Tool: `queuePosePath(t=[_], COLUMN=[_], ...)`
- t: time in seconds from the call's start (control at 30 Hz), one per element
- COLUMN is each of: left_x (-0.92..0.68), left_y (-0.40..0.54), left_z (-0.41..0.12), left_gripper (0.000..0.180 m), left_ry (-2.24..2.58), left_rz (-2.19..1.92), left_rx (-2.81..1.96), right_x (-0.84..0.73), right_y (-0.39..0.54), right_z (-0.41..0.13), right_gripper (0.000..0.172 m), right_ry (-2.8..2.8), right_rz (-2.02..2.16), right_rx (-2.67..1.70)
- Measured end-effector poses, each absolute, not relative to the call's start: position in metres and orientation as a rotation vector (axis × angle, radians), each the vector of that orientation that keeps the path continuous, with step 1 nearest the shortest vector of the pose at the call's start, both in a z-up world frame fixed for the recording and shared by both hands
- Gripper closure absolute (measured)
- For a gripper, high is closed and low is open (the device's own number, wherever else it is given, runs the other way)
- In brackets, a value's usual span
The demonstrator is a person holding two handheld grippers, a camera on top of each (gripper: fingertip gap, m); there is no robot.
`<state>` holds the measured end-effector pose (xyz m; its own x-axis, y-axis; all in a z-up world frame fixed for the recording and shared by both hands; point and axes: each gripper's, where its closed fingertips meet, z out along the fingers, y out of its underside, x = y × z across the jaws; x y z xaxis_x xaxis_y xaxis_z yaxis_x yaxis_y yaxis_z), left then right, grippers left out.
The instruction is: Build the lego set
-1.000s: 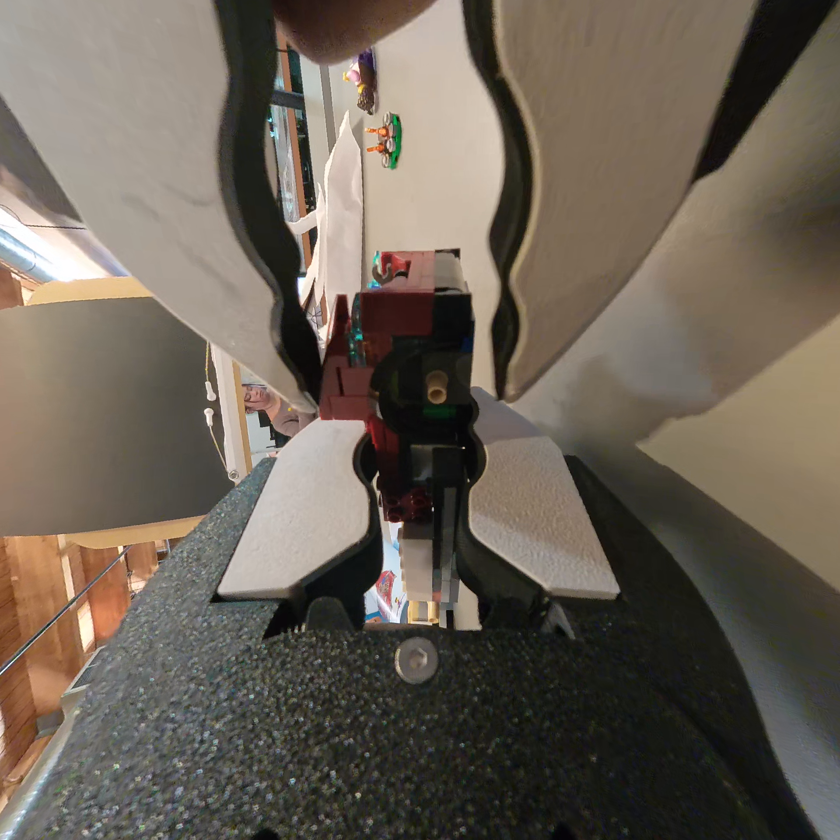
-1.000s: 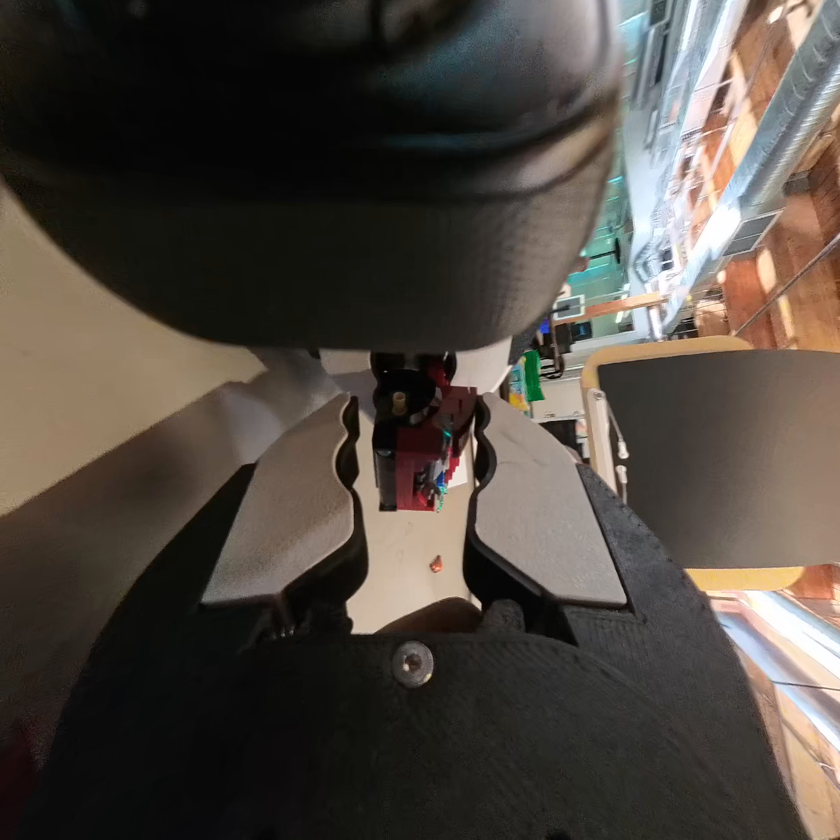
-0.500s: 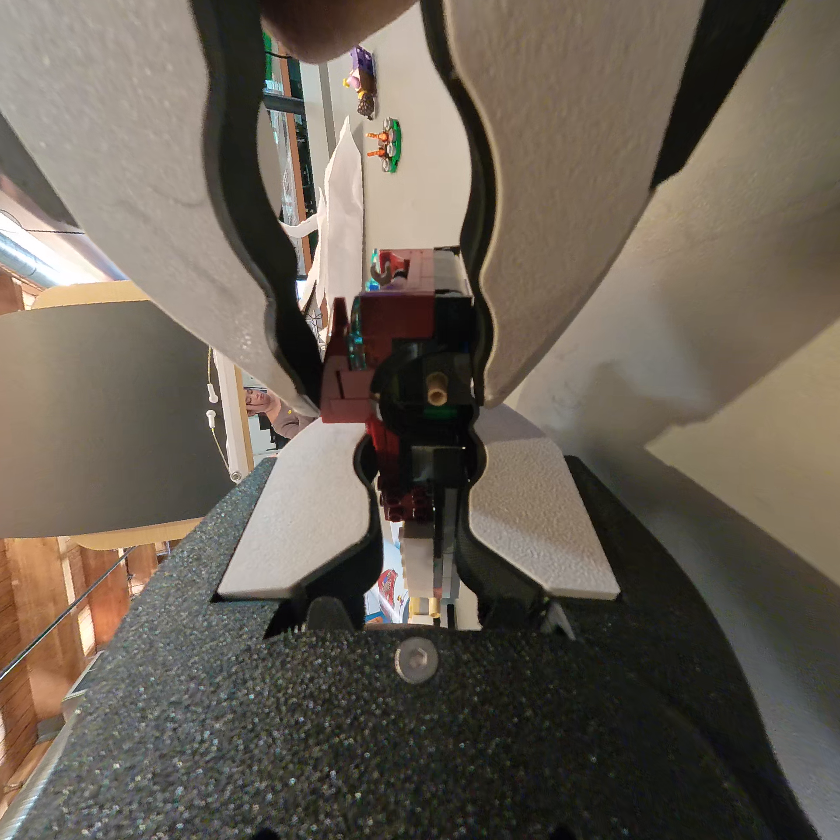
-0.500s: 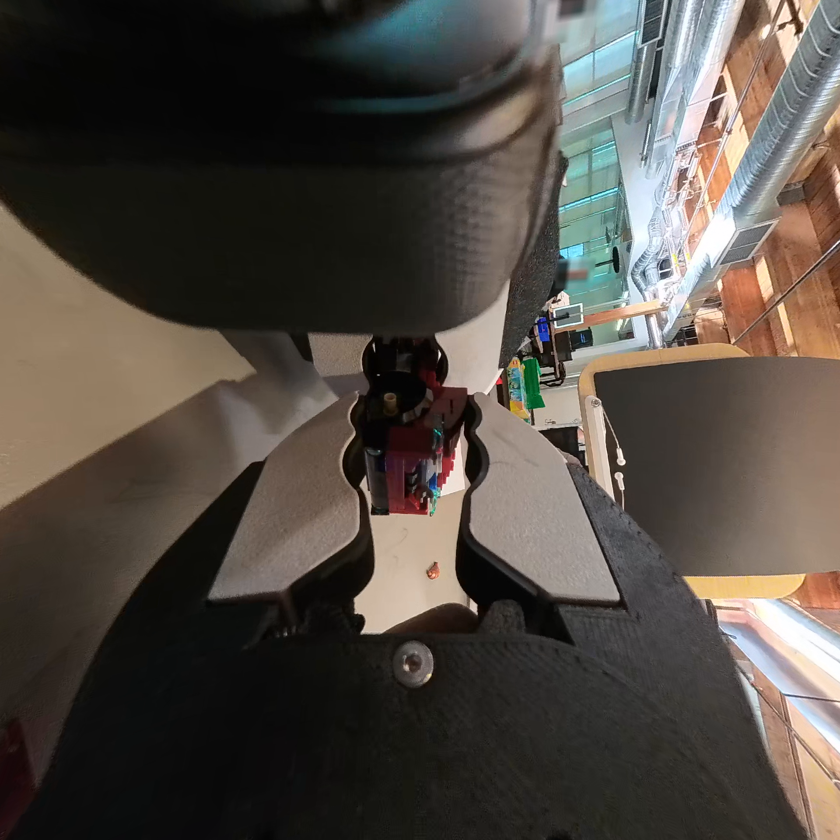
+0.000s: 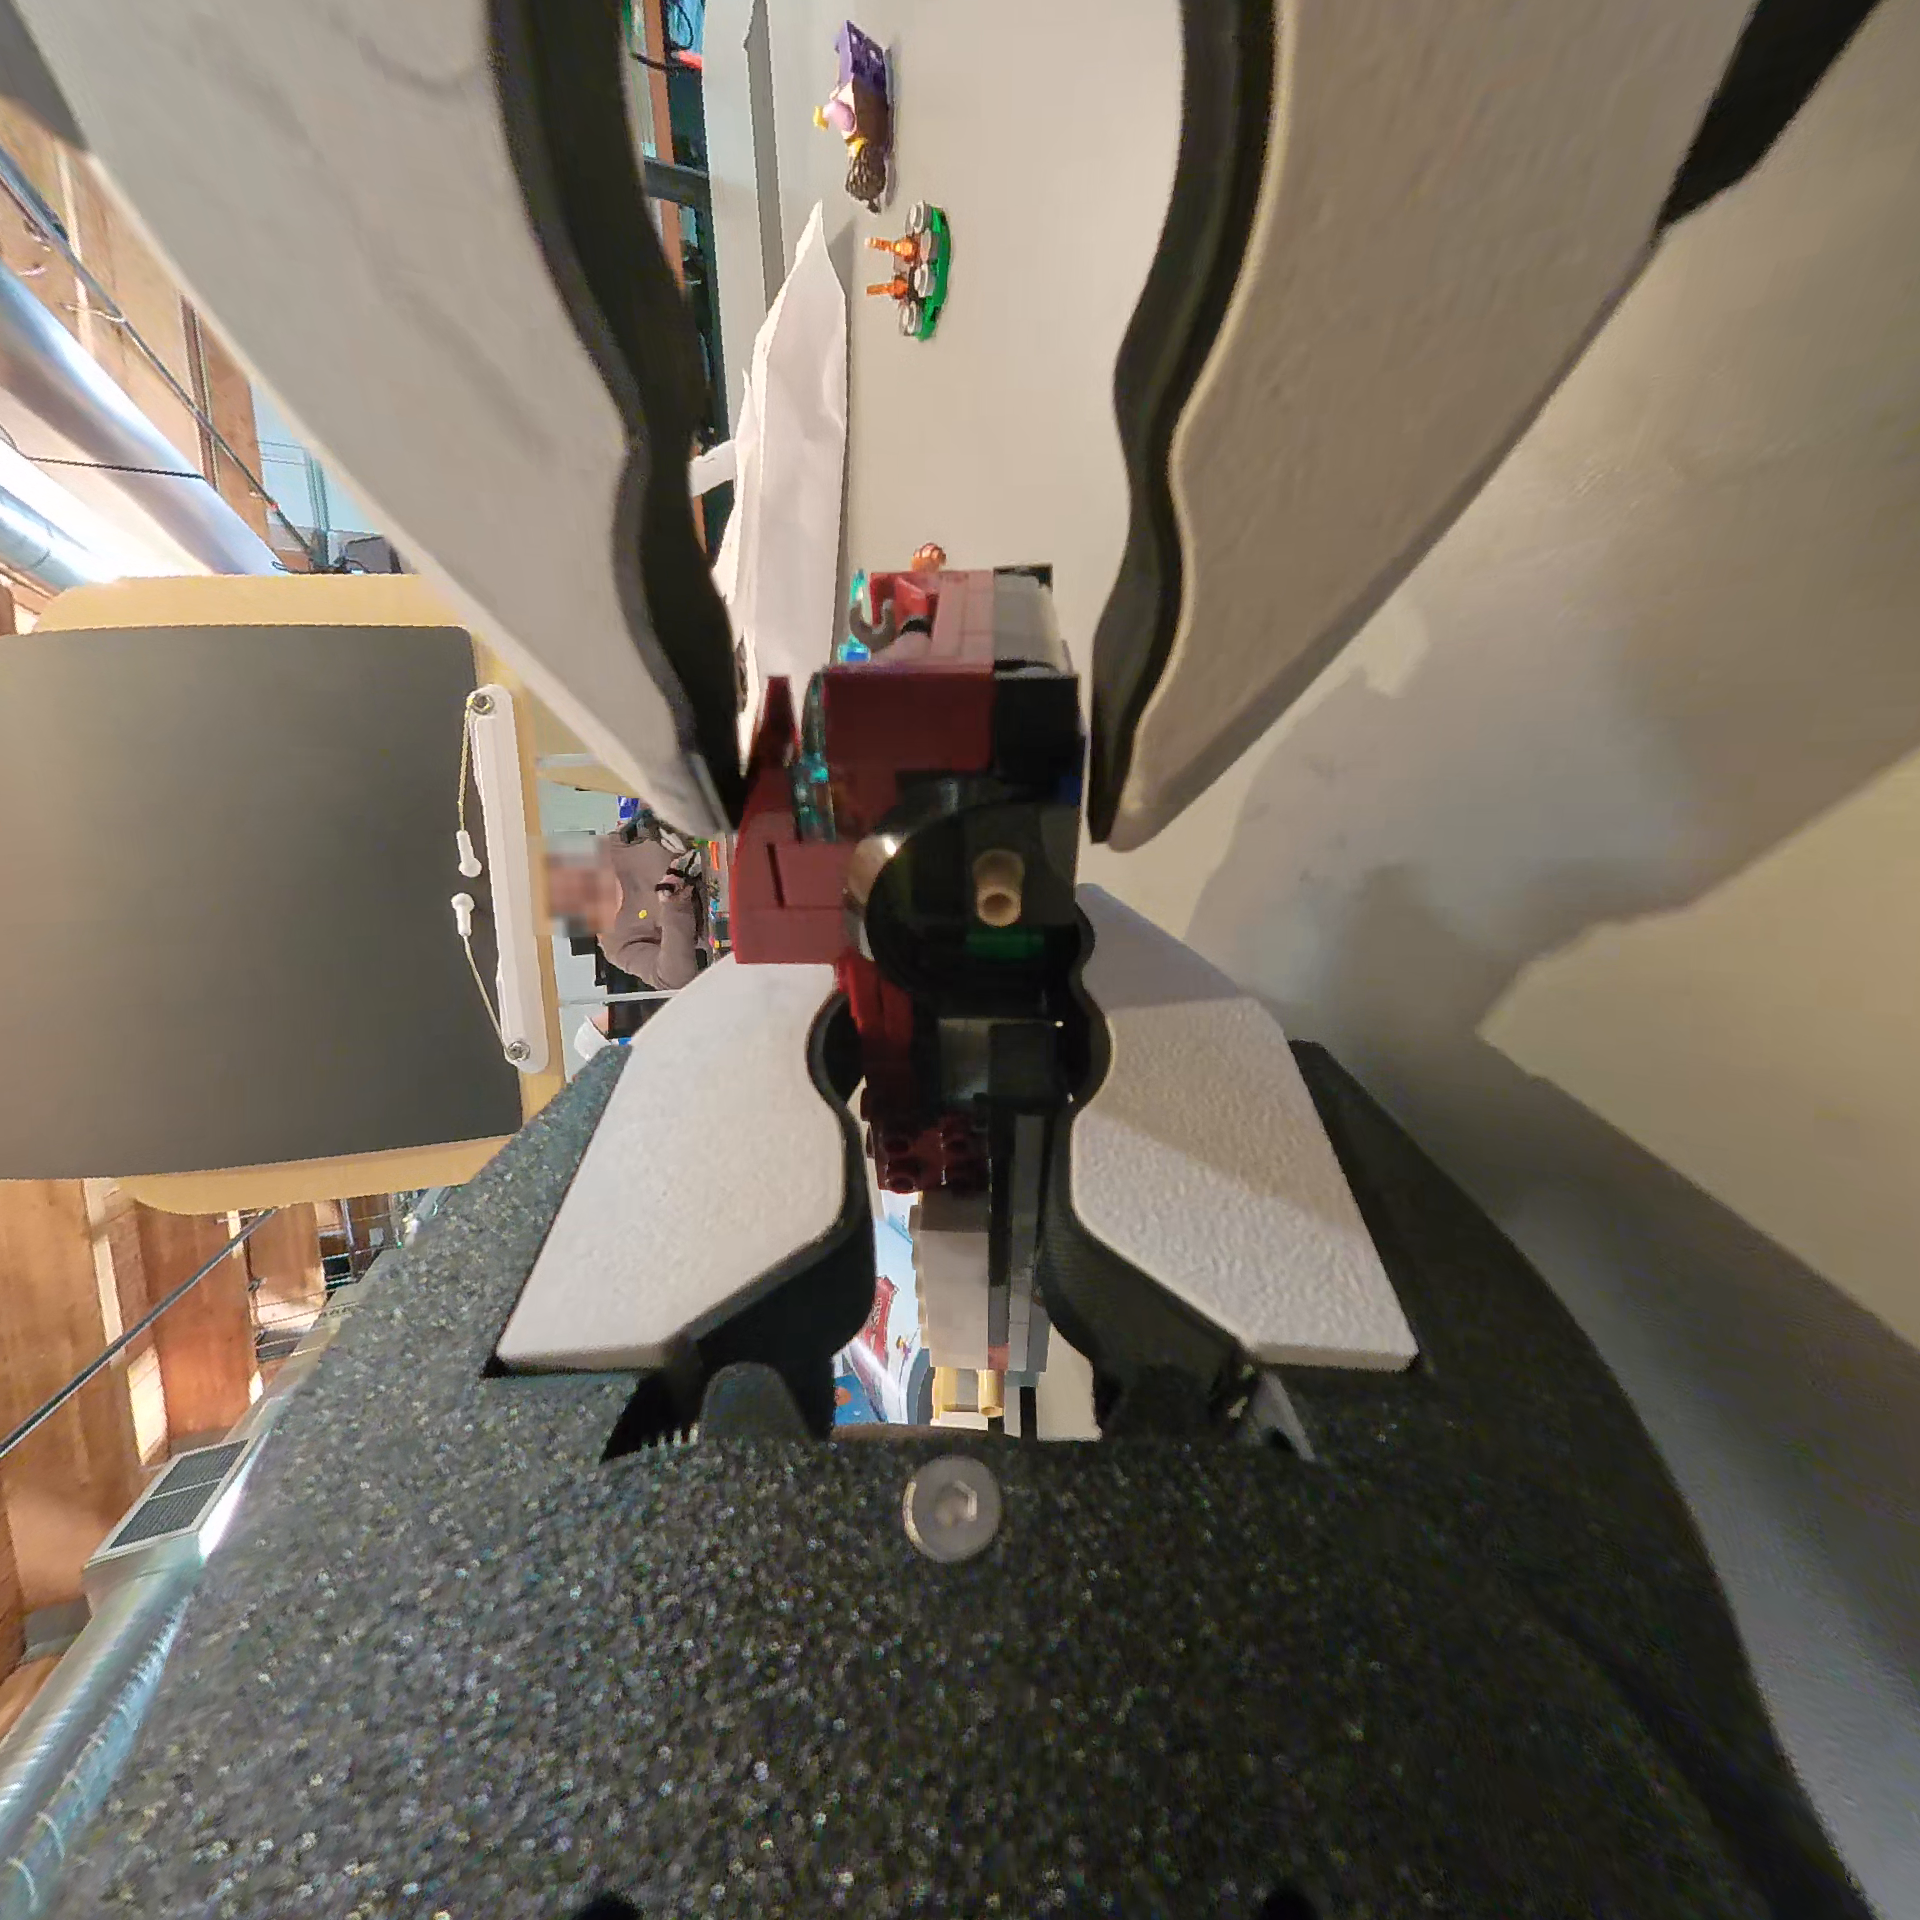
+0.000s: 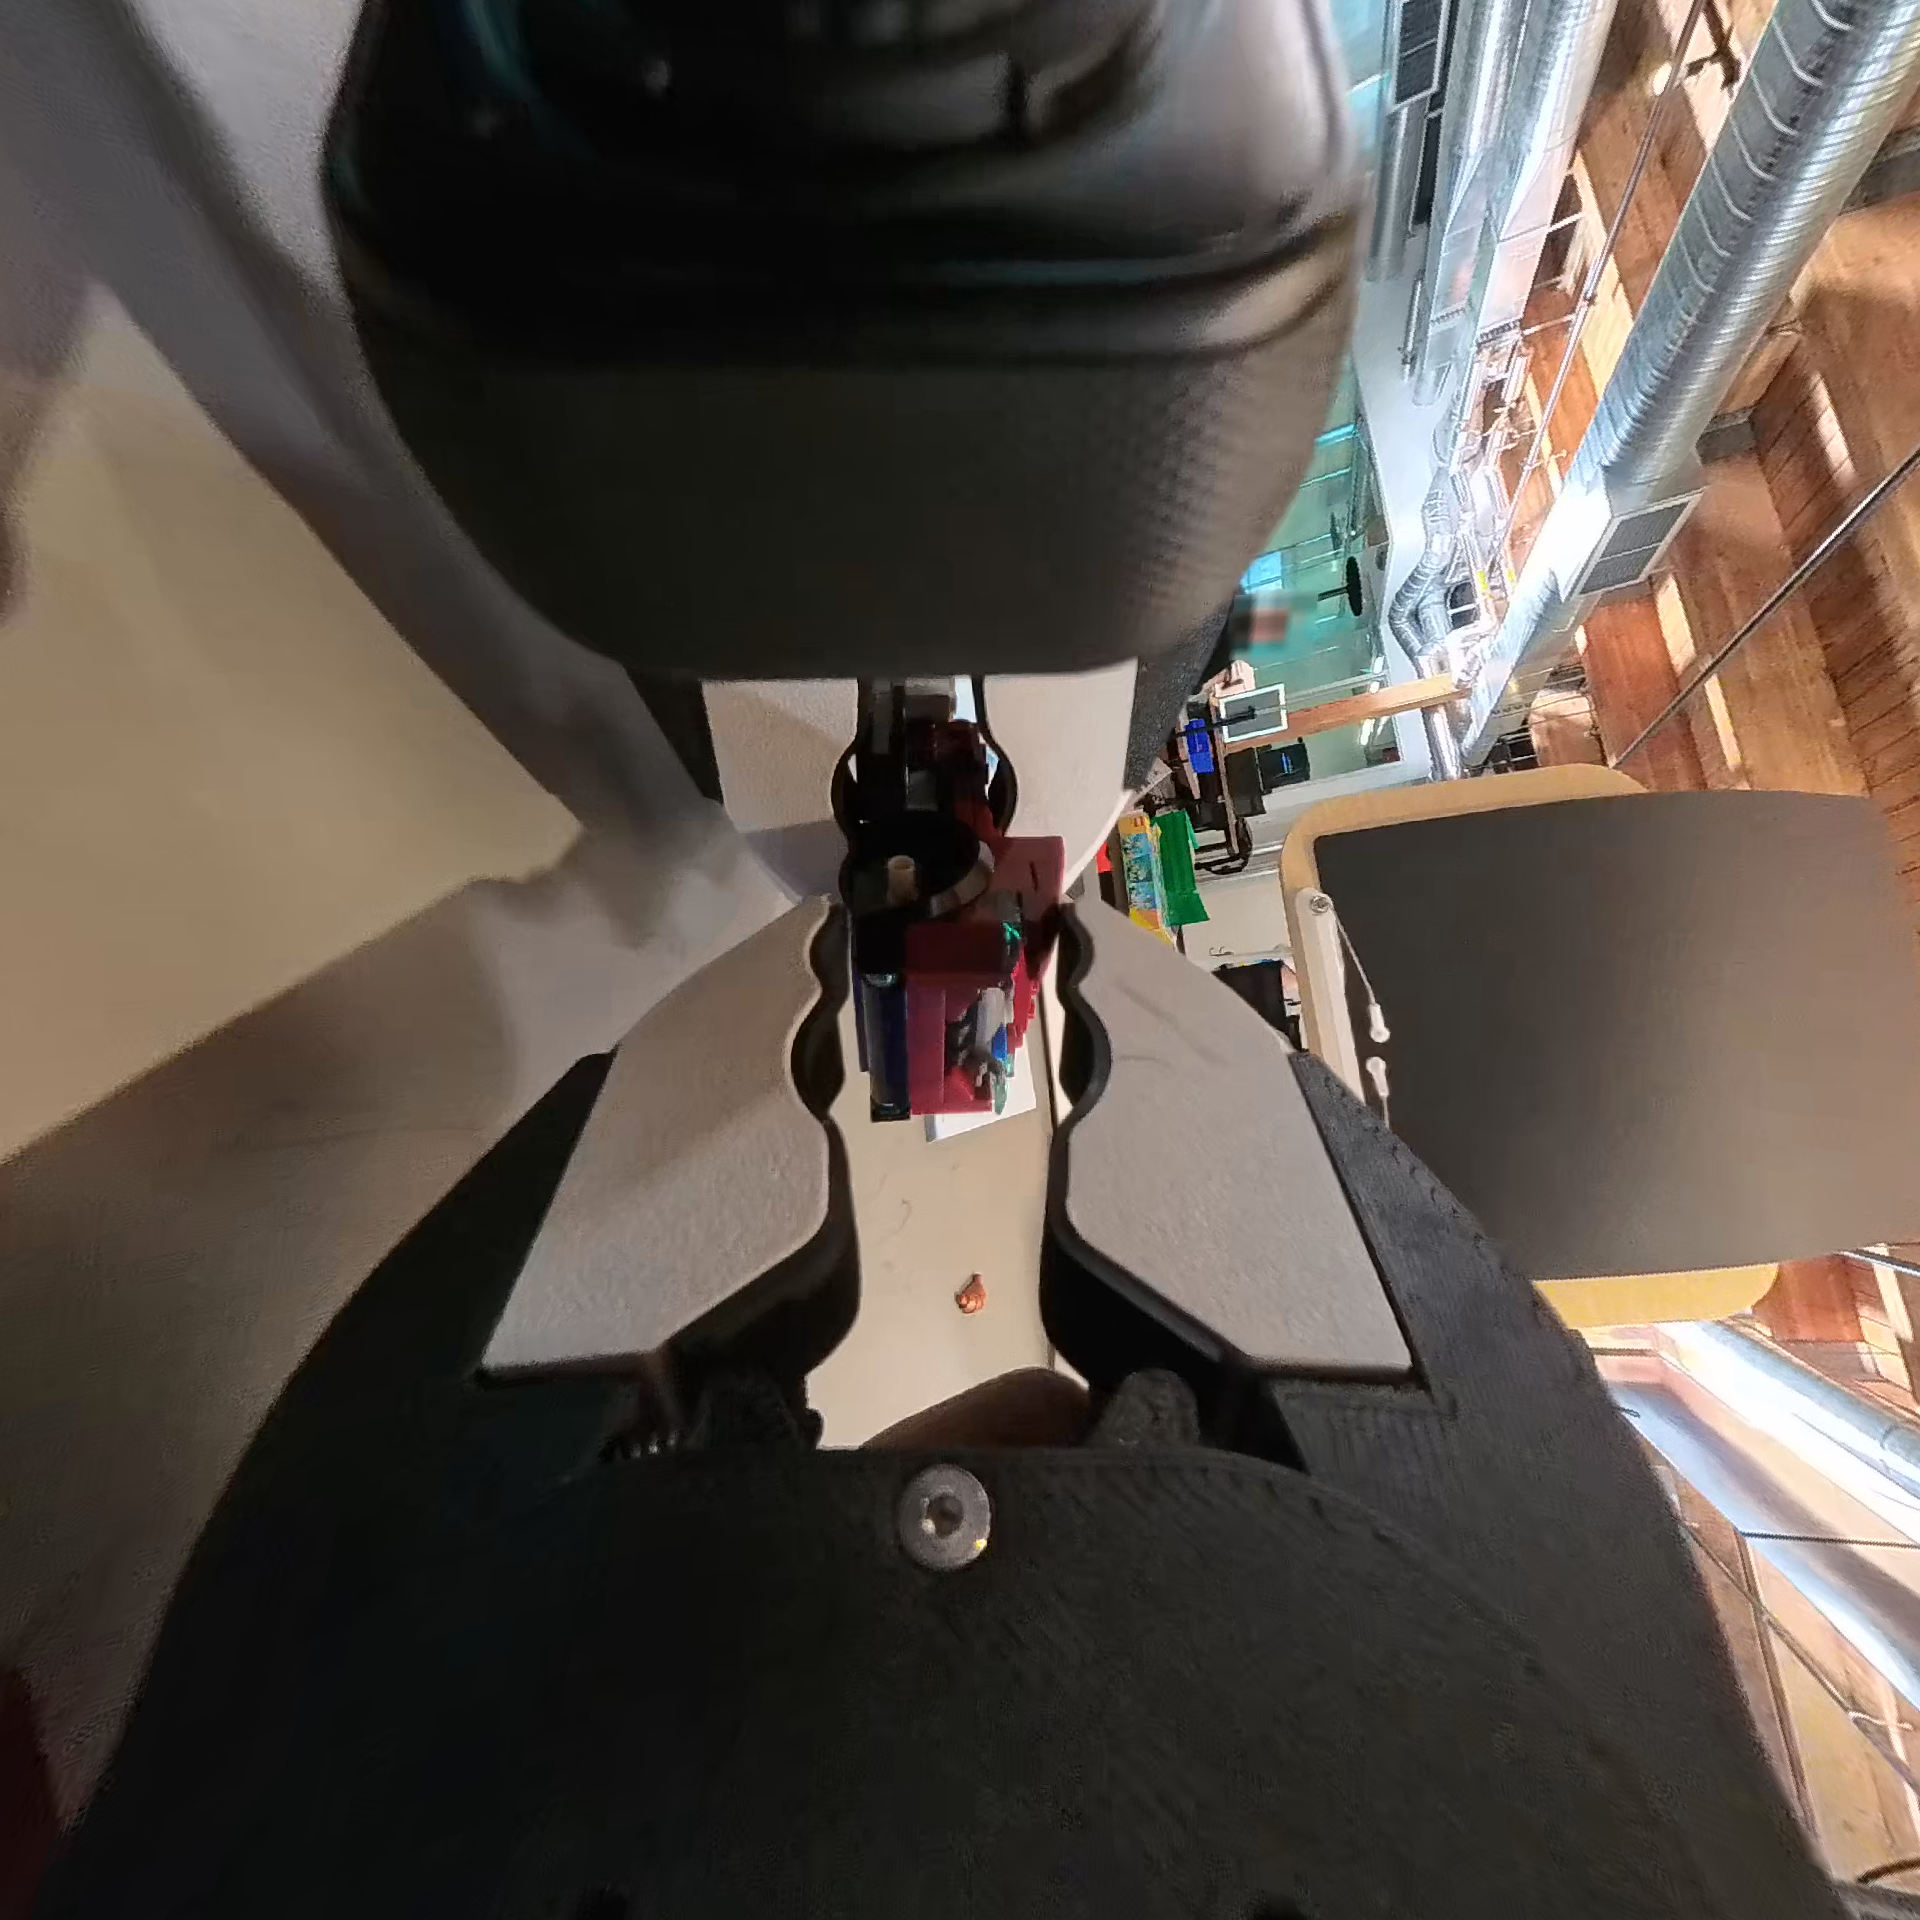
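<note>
Left tool: I am clenching my left tool (image 5: 961, 966) on the brick model (image 5: 914, 748), with both pads pressing its lower black and dark red section.
Right tool: I am pointing my right tool (image 6: 945, 925) at the left one from the opposite end. It is gripping the same model: one pad is bearing on the dark red side and the other is lying against the black side.
Where the model is: it is hanging between the two tools, off the desk (image 5: 1039, 312), with its black round disc and tan peg (image 5: 995, 894) facing the left camera.
On the desk: a white paper sheet (image 5: 800, 416), a small green build (image 5: 920, 270) and a purple figure (image 5: 862, 114) are lying well apart from the model. A small orange piece (image 6: 971, 1291) is sitting on its own below my right tool.
Surroundings: a dark-backed chair (image 6: 1610, 1039) is standing beside the desk, and a person (image 5: 644, 914) is sitting far off in the room.
</note>
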<state>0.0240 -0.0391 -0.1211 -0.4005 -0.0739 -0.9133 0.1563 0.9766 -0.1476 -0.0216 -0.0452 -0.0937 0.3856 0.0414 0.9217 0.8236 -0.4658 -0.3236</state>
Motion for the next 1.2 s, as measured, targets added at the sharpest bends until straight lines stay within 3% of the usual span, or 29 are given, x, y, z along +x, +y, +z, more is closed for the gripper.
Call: queuePosePath(t=[1.2], left_x=[0.014], left_y=[-0.046], left_z=[-0.114], left_gripper=[0.145], left_ry=[1.934], left_rz=[-0.262], left_rx=[0.123], right_x=[-0.030], right_y=[-0.037], right_z=[-0.089], right_gripper=[0.130], right_ry=[-0.761], right_rz=[-1.169], right_rx=[-1.769])
